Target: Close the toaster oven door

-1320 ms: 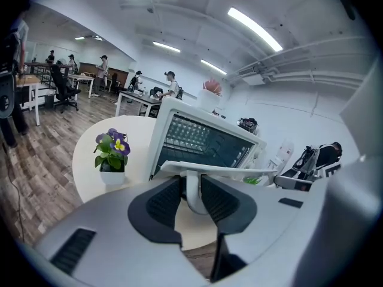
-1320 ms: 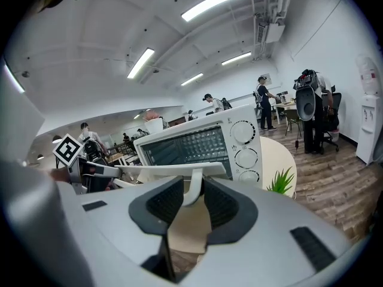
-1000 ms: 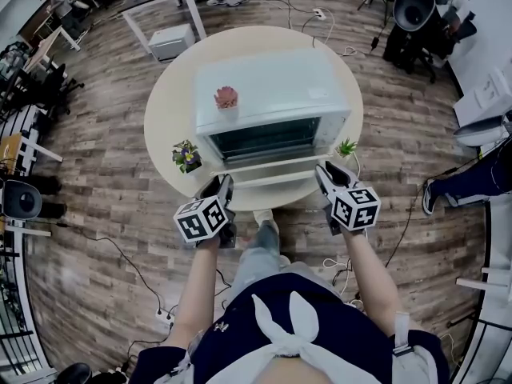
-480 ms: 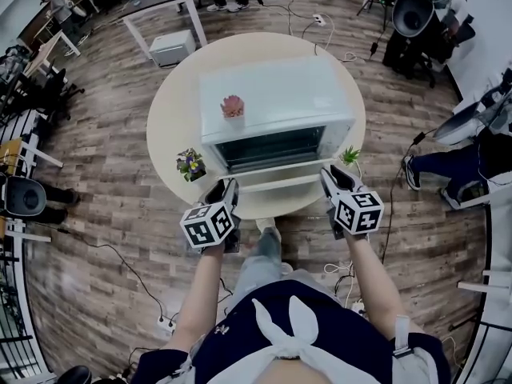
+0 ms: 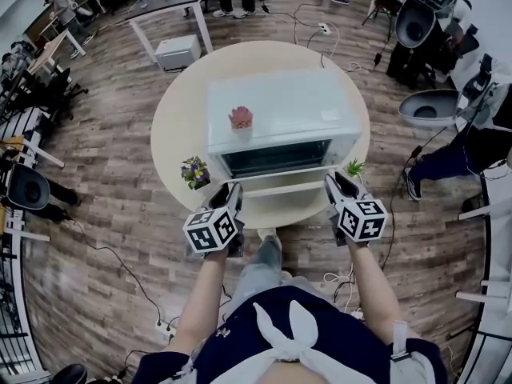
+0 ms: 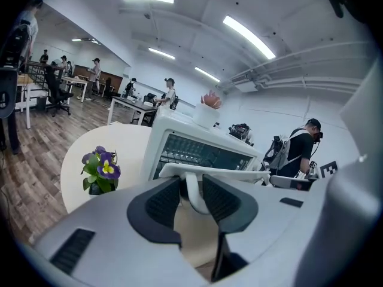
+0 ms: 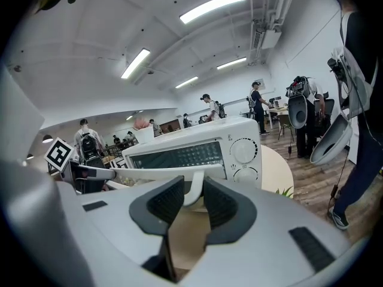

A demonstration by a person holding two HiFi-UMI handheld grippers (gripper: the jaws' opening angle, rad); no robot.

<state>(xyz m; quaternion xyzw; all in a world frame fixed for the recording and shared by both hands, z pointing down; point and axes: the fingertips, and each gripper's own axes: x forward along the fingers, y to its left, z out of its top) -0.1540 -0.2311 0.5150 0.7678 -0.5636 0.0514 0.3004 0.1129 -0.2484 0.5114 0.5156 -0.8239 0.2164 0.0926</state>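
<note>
A white toaster oven (image 5: pixel 280 110) stands on a round table (image 5: pixel 180 126), its glass door (image 5: pixel 280 178) folded down and open toward me. The door's white handle bar (image 6: pixel 209 173) (image 7: pixel 167 173) runs across its front edge. My left gripper (image 5: pixel 232 189) (image 6: pixel 191 187) is at the bar's left end, with the handle post between its pads. Its jaws have just been opening, and a thin gap shows beside the post. My right gripper (image 5: pixel 332 181) (image 7: pixel 192 193) is at the bar's right end, and both of its pads lie against the post there.
A purple flower pot (image 5: pixel 194 172) (image 6: pixel 100 171) sits left of the door, and a small green plant (image 5: pixel 353 167) sits to its right. A pink plant (image 5: pixel 240 118) stands on the oven's top. Desks, chairs, cables and people surround the table.
The head view has shifted, so the table and oven sit slightly lower and to the right. Both grippers stay at the handle's ends. The door lies open as before.
</note>
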